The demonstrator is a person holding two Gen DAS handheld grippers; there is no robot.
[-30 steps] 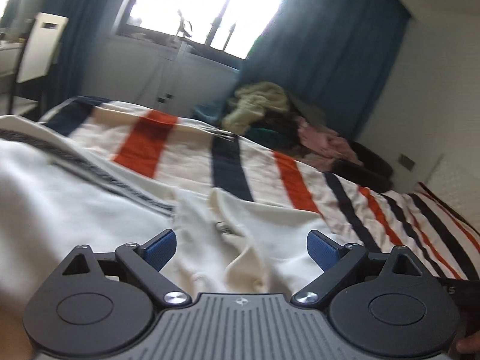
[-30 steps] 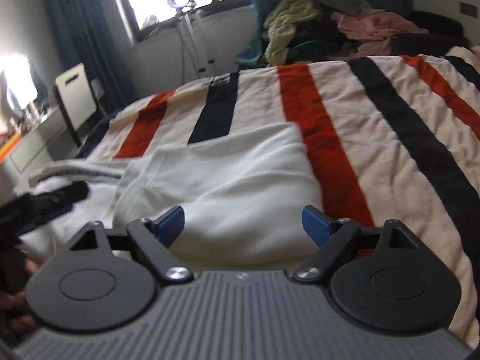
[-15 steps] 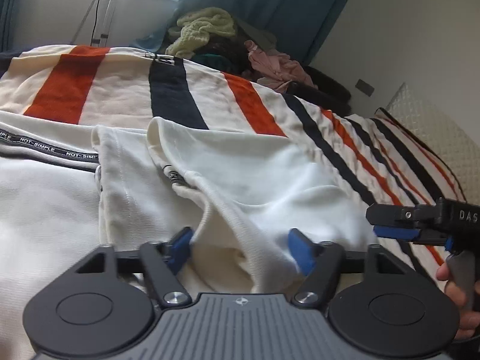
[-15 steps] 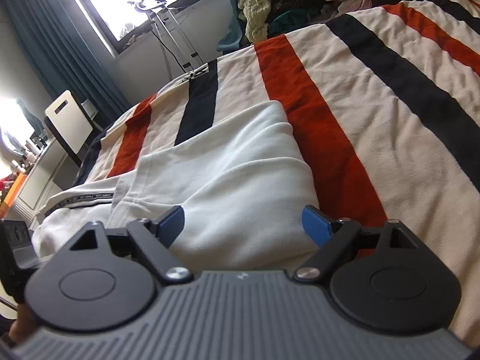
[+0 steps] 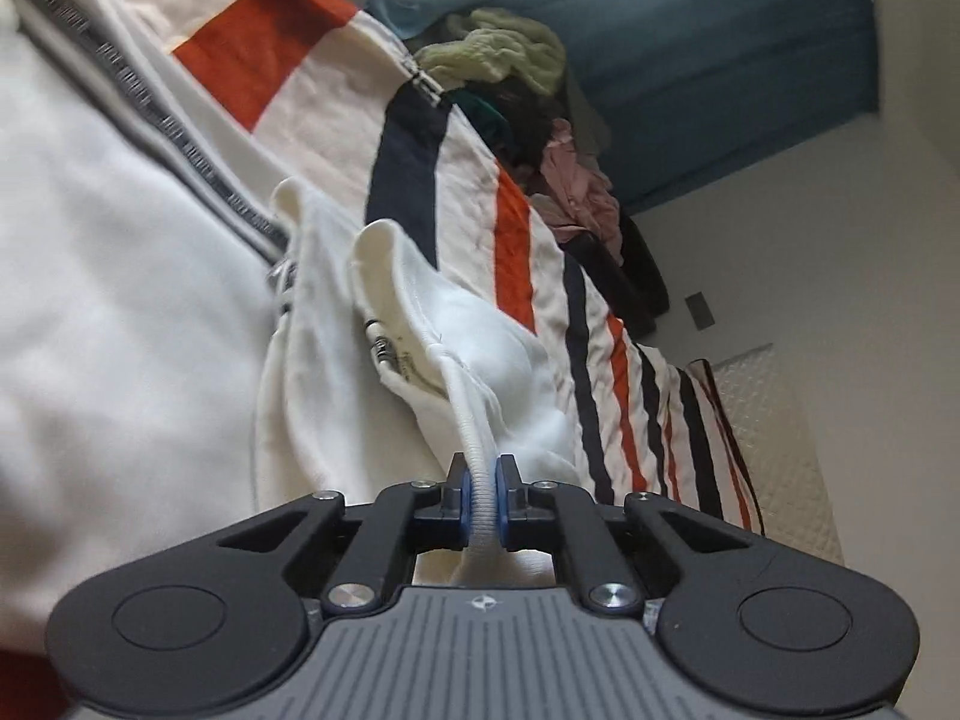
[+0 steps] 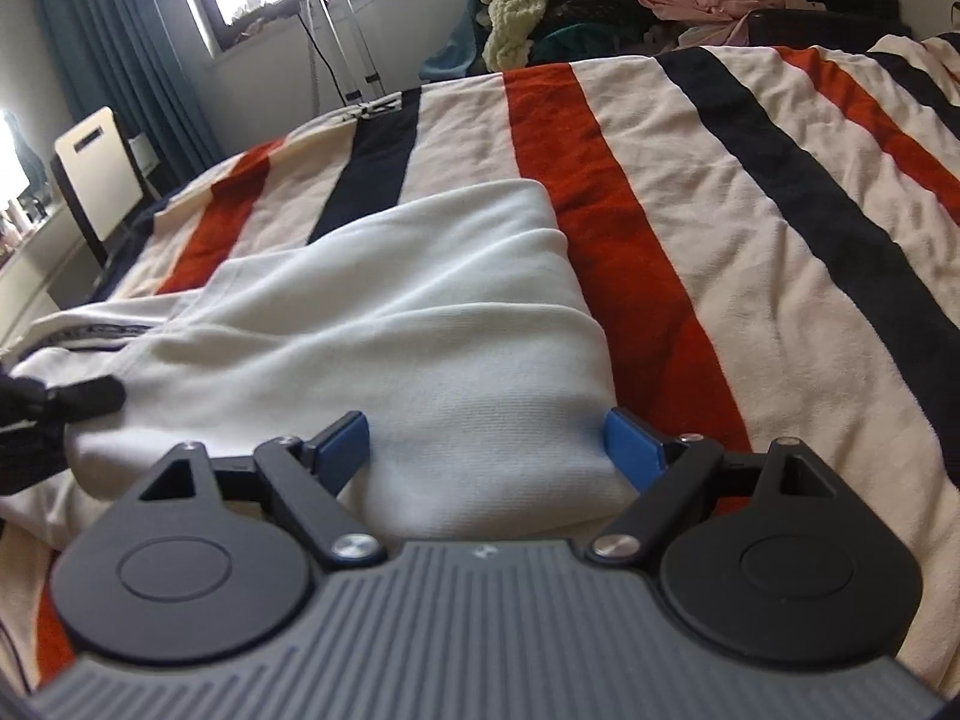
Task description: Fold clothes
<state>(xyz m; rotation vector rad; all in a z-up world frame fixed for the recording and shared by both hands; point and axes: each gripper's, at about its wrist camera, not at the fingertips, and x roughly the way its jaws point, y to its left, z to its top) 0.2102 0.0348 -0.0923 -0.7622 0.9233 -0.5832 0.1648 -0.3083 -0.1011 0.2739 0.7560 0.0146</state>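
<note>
A white garment [image 6: 420, 324] lies partly folded on the striped bed; it also shows in the left wrist view [image 5: 120, 312], with a grey lettered band [image 5: 180, 138] across it. My left gripper [image 5: 480, 480] is shut on a ribbed white edge [image 5: 474, 438] of the garment, and the view is tilted. My right gripper [image 6: 486, 444] is open, its blue pads [image 6: 345, 441] straddling the near folded corner of the garment. The left gripper's dark tip [image 6: 84, 399] shows at the left edge of the right wrist view.
The bed cover [image 6: 750, 240] is cream with orange and navy stripes. A heap of clothes [image 6: 540, 0] lies beyond the far end of the bed. A white chair [image 6: 96, 174] and dark blue curtains [image 6: 120, 60] stand at the left by the window.
My left gripper has closed on the garment's ribbed edge and has tilted. My right gripper has moved closer to the folded corner and stays open.
</note>
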